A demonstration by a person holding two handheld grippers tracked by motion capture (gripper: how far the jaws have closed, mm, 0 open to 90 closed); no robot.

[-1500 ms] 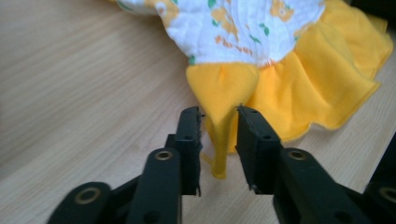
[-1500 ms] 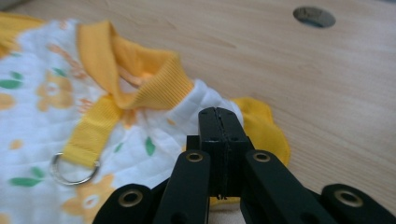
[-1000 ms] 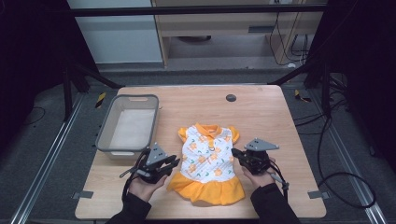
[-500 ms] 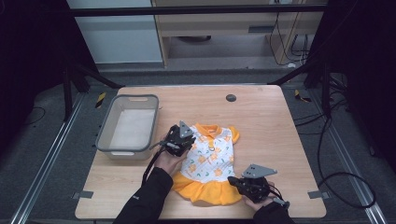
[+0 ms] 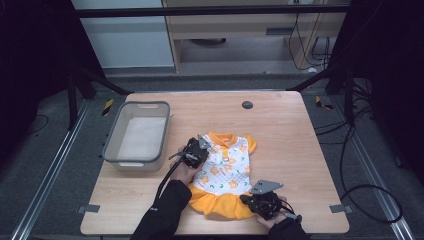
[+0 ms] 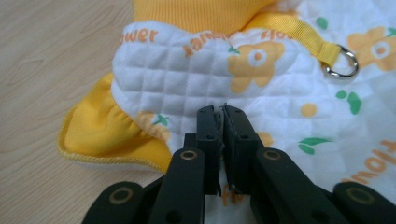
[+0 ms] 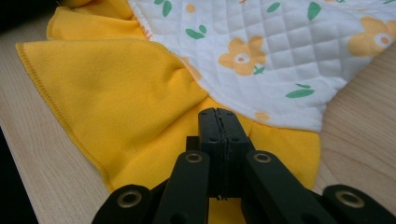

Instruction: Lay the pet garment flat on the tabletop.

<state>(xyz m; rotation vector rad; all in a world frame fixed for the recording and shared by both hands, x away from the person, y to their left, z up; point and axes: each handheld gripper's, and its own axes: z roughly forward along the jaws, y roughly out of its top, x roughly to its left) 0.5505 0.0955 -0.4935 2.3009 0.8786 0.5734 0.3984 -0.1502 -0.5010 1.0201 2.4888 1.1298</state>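
A small quilted white dress [image 5: 226, 161] with orange flowers and a yellow skirt lies flat in the middle of the table. My left gripper [image 5: 198, 149] rests at its left shoulder, by the yellow sleeve. Its jaws have just been closing, and in the left gripper view they [image 6: 222, 113] pinch a thin fold of the white quilted cloth [image 6: 187, 79]. My right gripper [image 5: 251, 201] sits at the skirt's near right corner. There its jaws [image 7: 217, 114] are pressed together over the yellow skirt [image 7: 116, 88], with no cloth seen between them.
A grey plastic bin [image 5: 112, 146] stands left of the dress, close to my left hand. A small black disc [image 5: 247, 105] lies near the table's far edge. A metal ring [image 6: 343, 65] on a yellow strap sits at the dress's neck.
My left gripper has moved away from me, from beside the skirt to the dress's left shoulder. My right gripper has come back toward the near edge, to the skirt's corner.
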